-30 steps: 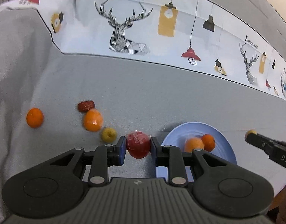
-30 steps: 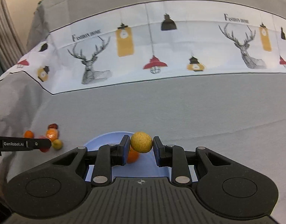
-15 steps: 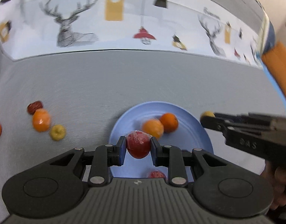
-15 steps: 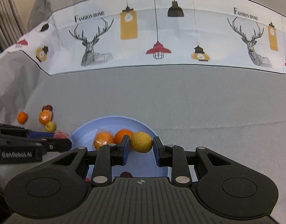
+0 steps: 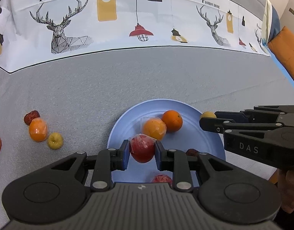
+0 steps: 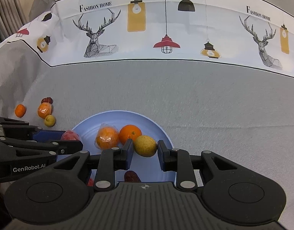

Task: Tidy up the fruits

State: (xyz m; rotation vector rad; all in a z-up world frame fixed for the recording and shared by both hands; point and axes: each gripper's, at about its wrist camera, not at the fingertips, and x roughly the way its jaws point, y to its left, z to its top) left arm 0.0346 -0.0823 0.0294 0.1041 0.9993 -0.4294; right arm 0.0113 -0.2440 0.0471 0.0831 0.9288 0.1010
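Grey cloth [image 5: 127, 80] spread over my work surface, white printed band [image 6: 166, 38] along its far side with line-drawn deer, hanging lamps, "FASHION HOME" lettering, orange cushion [image 5: 287, 57] at far right edge, grey curtain folds [image 6: 5, 5] upper left

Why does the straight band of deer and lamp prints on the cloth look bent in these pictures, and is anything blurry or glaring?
Left wrist view: the fisheye lens bows the printed white band into an arc; the cloth-covered table and the round blue plate are sharp, light soft, shadows faint. Right wrist view: the same bowing, strongest at the edges; small glints on the plastic-wrapped orange; no blur.
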